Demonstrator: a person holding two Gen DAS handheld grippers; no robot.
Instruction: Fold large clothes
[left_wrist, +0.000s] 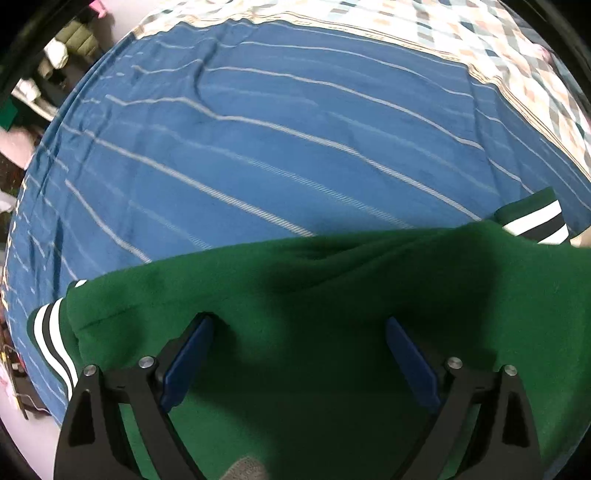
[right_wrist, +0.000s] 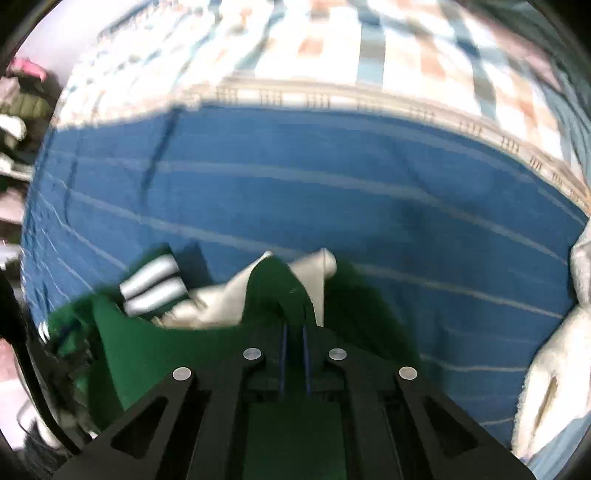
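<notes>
We have the green garment (left_wrist: 332, 295) spread across the near part of the bed, on the blue striped sheet (left_wrist: 258, 129), and the relation that matters is how its long axis runs against our two claws. In the left wrist view the cloth lies crosswise, its far edge a long line running from one striped cuff (left_wrist: 51, 339) at the left to the other striped cuff (left_wrist: 539, 221) at the right, so the length of the garment runs side to side and the open sheet lies straight ahead of it. Our left claw (left_wrist: 299, 325) is spread wide with its blue pads (left_wrist: 188, 362) well apart, poised over the green cloth and gripping nothing that we can see. Our right claw (right_wrist: 294, 332) is pinched together on a ridge of the same green fabric, which rises up from between its pads, with a pale lining (right_wrist: 236, 295) and a striped cuff (right_wrist: 151, 286) showing just beyond and to the left; this view is blurred, so we cannot say which part of the garment that ridge belongs to. We judge that the right claw already has its hold, so the next fold would likely need the left claw to close on the cloth directly beneath it, then both to carry the near part forward across the short axis. A checked quilt (left_wrist: 480, 37) lies beyond the sheet, well clear.
</notes>
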